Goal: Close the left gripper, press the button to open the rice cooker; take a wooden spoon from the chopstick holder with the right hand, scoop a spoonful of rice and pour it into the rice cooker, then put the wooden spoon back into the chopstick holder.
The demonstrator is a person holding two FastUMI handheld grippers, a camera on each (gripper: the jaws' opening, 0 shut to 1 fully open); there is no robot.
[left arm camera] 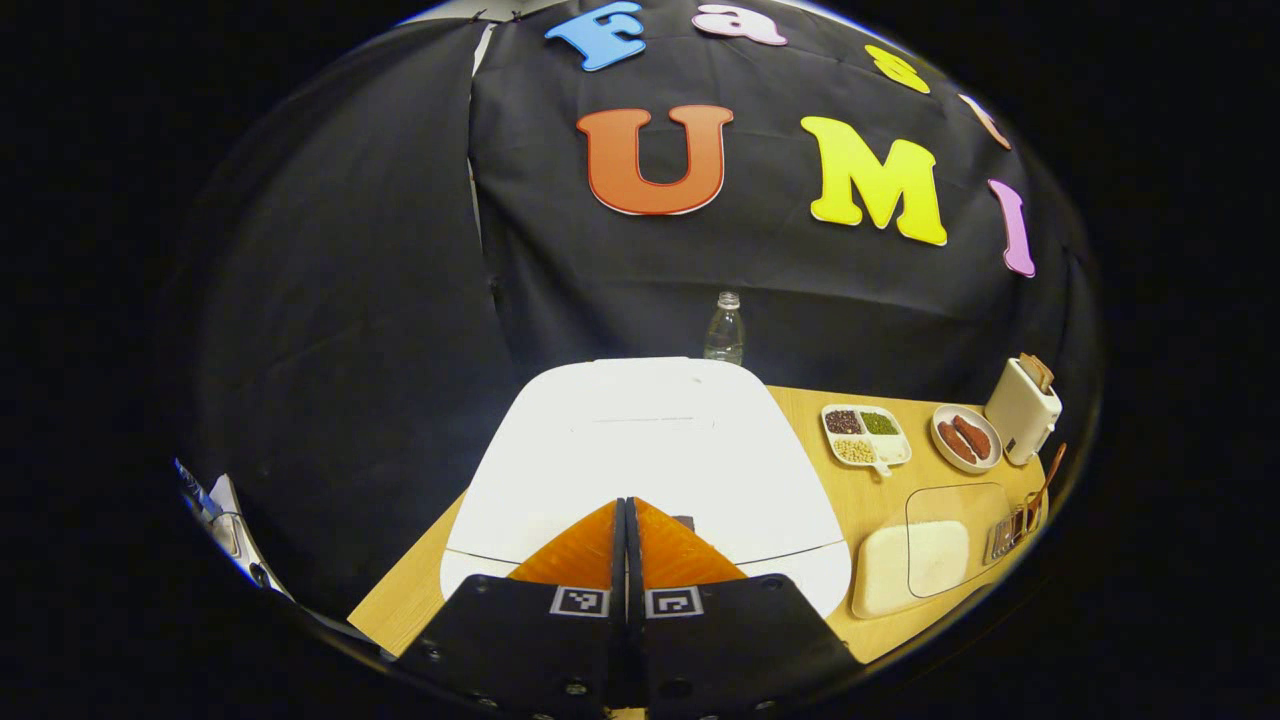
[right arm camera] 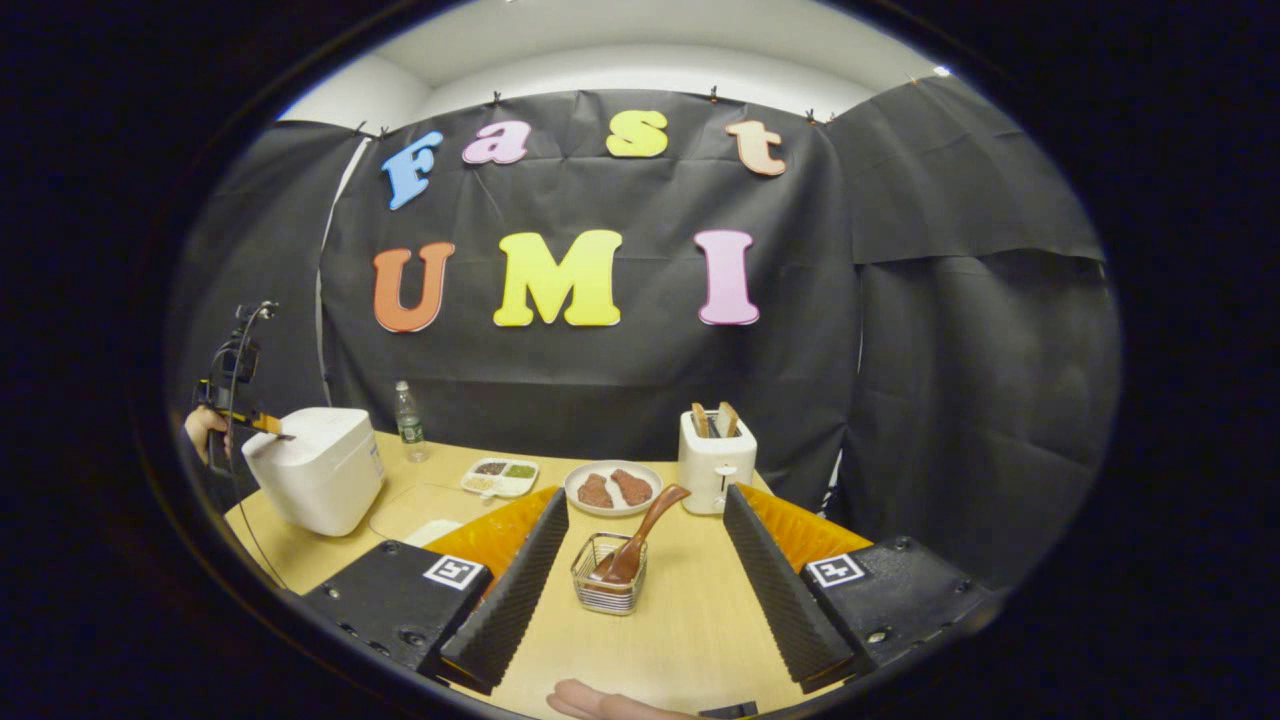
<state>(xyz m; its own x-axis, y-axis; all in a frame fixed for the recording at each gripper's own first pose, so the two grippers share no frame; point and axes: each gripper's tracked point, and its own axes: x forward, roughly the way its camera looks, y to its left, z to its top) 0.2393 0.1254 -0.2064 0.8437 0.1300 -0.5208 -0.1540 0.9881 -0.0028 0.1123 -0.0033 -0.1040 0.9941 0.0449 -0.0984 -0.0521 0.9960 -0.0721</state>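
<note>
While the left gripper (left arm camera: 626, 520) hangs over the front edge of the white rice cooker (left arm camera: 650, 450) with its jaws pressed together and nothing between them, the cooker's lid lies flat and closed at the left end of the wooden bench (left arm camera: 890, 500). Seen from the right gripper view, that same gripper (right arm camera: 235, 415) sits at the cooker's (right arm camera: 315, 480) upper front edge, a hand (right arm camera: 200, 430) behind it; whether its tip actually touches the button cannot be told from either view. The right gripper (right arm camera: 645, 560) hovers low over the bench (right arm camera: 690, 620) with its jaws spread wide, holding nothing, and the wire chopstick holder (right arm camera: 608, 585) stands in the gap between them. A wooden spoon (right arm camera: 640, 540) rests in the holder, bowl down, its handle leaning up and to the right. Beyond it stand a plate of sausages (right arm camera: 612, 488), a white toaster (right arm camera: 716, 465) with two slices of bread in its slots, a divided dish of beans (right arm camera: 500, 477) and a clear water bottle (right arm camera: 407, 422) near the booth's wall. In the left gripper view, a shallow tray of white rice (left arm camera: 910, 565), partly under a clear lid, lies on the bench just right of the cooker.
</note>
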